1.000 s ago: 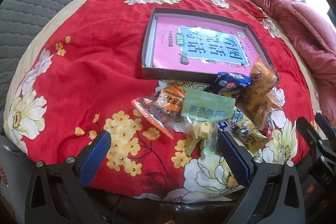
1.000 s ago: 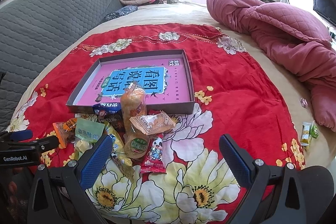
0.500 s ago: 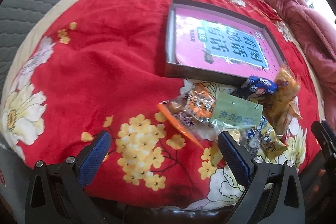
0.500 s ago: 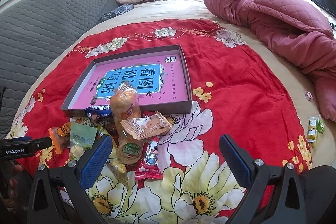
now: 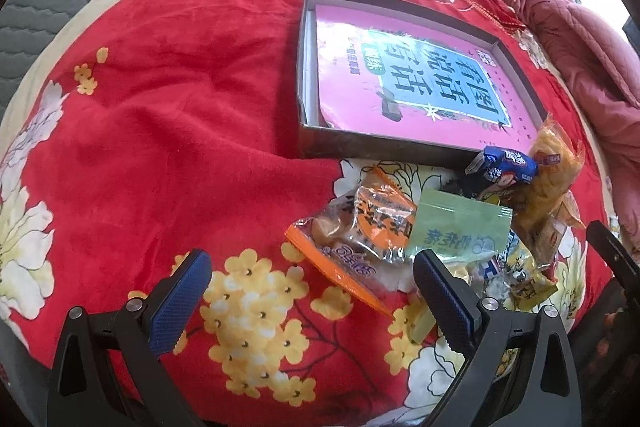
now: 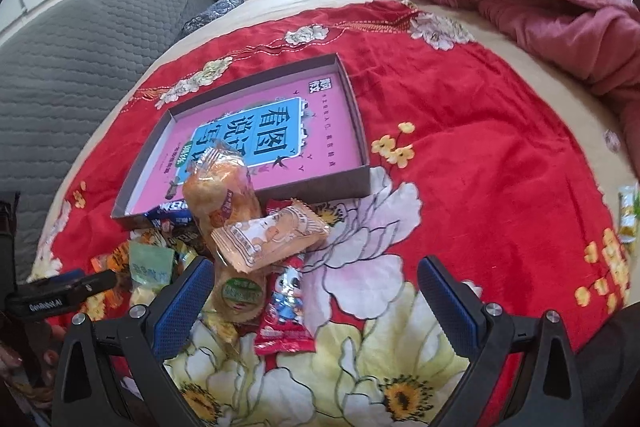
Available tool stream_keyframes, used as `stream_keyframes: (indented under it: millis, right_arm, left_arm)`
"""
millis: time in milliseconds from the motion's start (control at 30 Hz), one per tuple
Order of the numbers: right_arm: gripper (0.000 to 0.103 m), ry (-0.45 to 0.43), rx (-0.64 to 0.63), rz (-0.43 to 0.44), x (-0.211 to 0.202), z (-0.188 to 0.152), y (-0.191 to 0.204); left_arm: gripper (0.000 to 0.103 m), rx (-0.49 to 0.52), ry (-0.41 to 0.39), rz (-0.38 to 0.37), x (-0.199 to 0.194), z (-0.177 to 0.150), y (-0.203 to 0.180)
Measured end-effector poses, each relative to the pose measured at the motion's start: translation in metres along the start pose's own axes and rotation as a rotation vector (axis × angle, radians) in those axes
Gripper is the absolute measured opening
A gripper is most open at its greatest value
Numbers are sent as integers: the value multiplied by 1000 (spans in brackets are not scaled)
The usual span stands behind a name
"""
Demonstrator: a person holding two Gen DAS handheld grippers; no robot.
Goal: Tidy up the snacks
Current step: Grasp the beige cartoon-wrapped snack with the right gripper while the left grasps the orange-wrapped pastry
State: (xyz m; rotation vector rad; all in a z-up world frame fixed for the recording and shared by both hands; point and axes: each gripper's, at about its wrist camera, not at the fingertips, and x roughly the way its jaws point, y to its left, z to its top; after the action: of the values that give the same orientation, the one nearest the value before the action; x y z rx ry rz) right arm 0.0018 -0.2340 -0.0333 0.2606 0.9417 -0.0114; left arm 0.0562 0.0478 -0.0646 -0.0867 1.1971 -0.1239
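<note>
Hovering wide open and empty: left hand-held gripper, right hand-held gripper. Heap of crinkled plastic snack packets lies on the red floral bedspread, touching the 6 o'clock wall of the shallow grey cardboard box; presumably staged there for short transfers. Orange-edged clear packet sits at the heap's 9 o'clock, between the left jaws' line; likely first pick.

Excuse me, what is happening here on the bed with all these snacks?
A person holds a gripper in each hand over a pile of snack packets on a red floral blanket. Both the left gripper and the right gripper are open and hold nothing. The shallow box behind the pile contains only a pink book; no snack is inside.
</note>
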Motion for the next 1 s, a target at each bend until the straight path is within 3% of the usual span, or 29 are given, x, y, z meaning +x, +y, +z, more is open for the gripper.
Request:
stream_keyframes:
  millis: [267,667,1000]
  right_arm:
    - [102,25,42,38,19,9,5]
    - [95,90,169,10,34,9,-32]
    - [51,104,134,38,51,14,-31]
  left_arm:
    - [84,2,19,-69,10,1,1]
    - [82,10,9,-98,13,2,1]
    - [64,15,0,-159,14,6,6]
